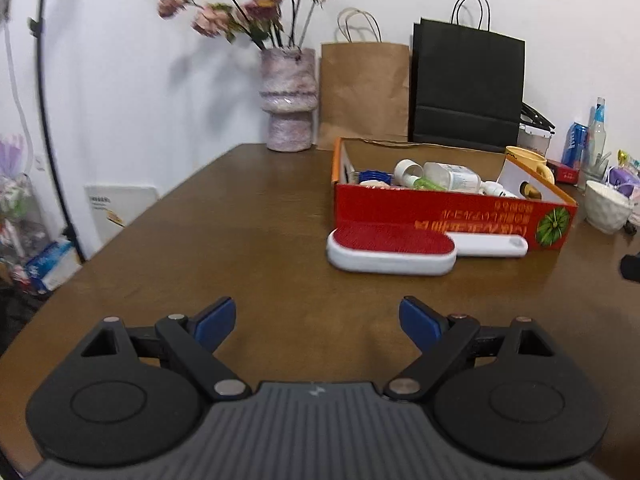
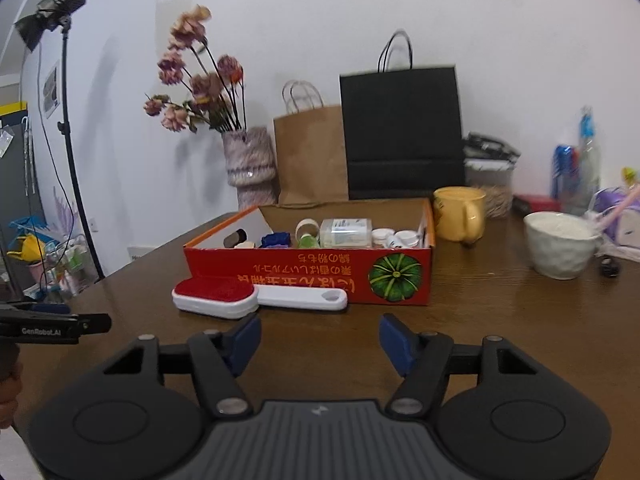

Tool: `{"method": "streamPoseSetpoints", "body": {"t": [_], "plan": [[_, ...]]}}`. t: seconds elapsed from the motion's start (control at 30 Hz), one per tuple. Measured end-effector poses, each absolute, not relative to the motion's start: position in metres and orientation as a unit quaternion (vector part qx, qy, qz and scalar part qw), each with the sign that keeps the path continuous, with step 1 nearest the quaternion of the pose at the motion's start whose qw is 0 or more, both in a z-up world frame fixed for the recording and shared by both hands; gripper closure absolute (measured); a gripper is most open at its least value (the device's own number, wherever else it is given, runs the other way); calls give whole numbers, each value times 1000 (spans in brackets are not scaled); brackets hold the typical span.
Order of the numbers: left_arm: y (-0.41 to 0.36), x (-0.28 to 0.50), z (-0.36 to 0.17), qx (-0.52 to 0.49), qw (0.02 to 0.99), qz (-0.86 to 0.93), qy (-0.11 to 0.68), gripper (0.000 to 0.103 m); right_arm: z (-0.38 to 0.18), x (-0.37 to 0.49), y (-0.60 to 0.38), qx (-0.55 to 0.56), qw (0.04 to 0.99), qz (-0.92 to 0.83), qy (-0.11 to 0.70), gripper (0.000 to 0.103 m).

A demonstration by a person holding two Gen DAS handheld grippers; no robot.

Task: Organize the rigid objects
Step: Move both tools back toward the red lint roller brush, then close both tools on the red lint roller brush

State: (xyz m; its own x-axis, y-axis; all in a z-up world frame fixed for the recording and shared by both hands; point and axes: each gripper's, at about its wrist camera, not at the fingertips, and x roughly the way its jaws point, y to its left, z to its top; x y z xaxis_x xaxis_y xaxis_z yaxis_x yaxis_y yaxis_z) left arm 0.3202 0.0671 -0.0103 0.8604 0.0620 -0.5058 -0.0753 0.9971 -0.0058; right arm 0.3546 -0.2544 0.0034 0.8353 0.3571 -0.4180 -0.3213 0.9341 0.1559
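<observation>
Brown wooden tabletop [image 2: 500,320] carries a red cardboard box [image 2: 308,276], open-topped and holding small bottles and jars. White lint brush [image 2: 256,298] with a red pad lies flat on the tabletop, just beside the box's near wall. Left tool [image 1: 316,322] stands wide and empty; right tool [image 2: 320,340] stands partly open, nothing between its blue pads, both short of the brush.

Flowers [image 1: 248,4] blurred, box [image 2: 308,276] contents partly hidden, left gripper [image 2: 56,326] cut off
</observation>
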Motion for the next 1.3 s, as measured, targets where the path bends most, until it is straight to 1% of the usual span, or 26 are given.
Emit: {"method": "streamPoseSetpoints", "body": {"t": [0.07,0.1,0.2,0.27,0.3,0.33,0.43,0.47,0.57,0.6,0.63,0.67,0.8,0.9,1.07,1.2,1.3], "plan": [[67,345,-11,-12,961,21,276,12,1,383,-253,50,952,179,243,39],[66,356,-12,-10,959,16,282,12,-1,396,-252,52,949,180,253,45],[64,392,-15,-14,954,-7,298,13,-9,440,-247,65,939,175,288,56],[63,412,-16,-26,953,-27,302,13,-15,461,-245,73,935,171,302,62],[63,421,-17,-30,952,-30,303,15,-19,470,-243,76,933,165,309,65],[62,430,-18,-32,952,-30,304,16,-23,479,-242,80,931,164,315,66],[62,450,-25,-29,950,-24,310,27,-36,497,-240,92,927,162,326,67],[62,455,-27,-32,949,-32,313,30,-40,501,-240,94,926,162,329,70],[67,461,-33,-56,948,-49,309,31,-46,508,-239,102,922,168,333,79],[69,463,-34,-62,948,-52,307,33,-47,509,-238,103,922,169,333,84],[70,463,-35,-71,948,-56,305,34,-48,509,-238,106,922,166,334,86],[71,462,-35,-75,948,-55,305,35,-50,510,-238,107,922,161,335,90],[68,451,-37,-70,956,-49,279,42,-57,513,-249,155,914,164,337,90],[67,440,-38,-87,957,-51,270,51,-54,502,-247,130,923,147,331,90],[57,387,-20,-84,971,-53,216,52,-34,449,-256,136,941,144,276,90],[48,334,-2,-92,979,-48,178,52,-9,389,-258,120,960,137,214,90],[41,295,10,-99,982,-41,157,52,3,348,-265,120,965,139,185,90]]}}
